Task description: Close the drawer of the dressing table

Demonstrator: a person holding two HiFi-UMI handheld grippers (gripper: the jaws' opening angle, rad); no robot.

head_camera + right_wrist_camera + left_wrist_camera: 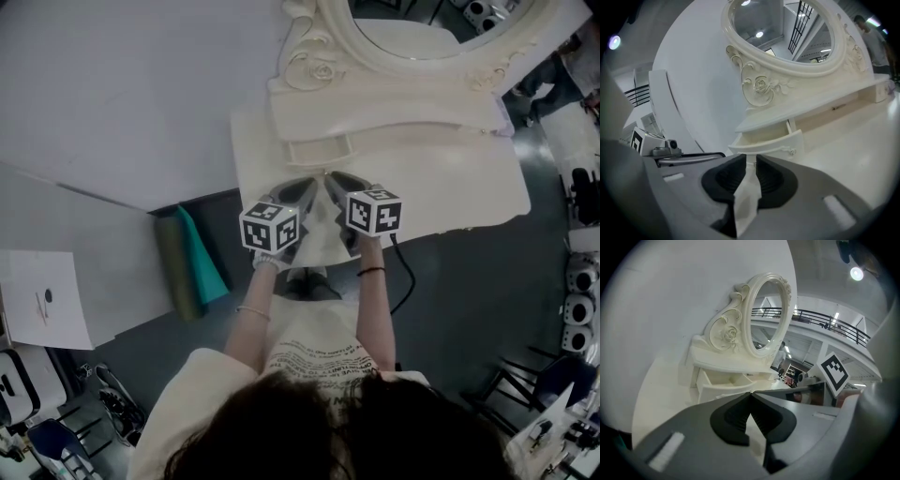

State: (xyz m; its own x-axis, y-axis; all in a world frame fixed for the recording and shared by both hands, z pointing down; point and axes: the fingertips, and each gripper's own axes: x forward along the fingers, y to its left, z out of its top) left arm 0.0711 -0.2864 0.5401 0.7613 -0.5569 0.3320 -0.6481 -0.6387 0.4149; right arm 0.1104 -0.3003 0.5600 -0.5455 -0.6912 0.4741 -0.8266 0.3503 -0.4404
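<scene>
A small white drawer [319, 150] stands pulled out of the cream dressing table's [469, 187] shelf unit, below the oval mirror [422, 19]. It also shows as the open drawer [724, 383] and the same drawer [768, 140] with an ornate handle on its front. My left gripper [312, 185] hovers just in front of the drawer, its jaws shut with the tips touching and nothing in them [751, 393]. My right gripper [331, 178] hangs beside it, facing the drawer front, with a narrow gap between its pads [751, 161] and nothing in the gap.
A white wall panel [122, 94] runs behind the table on the left. Green and teal boards [192, 262] lean by the table's left side, near a sheet of paper [42, 300]. A black cable [408, 281] hangs from the right gripper. Equipment lines the right edge.
</scene>
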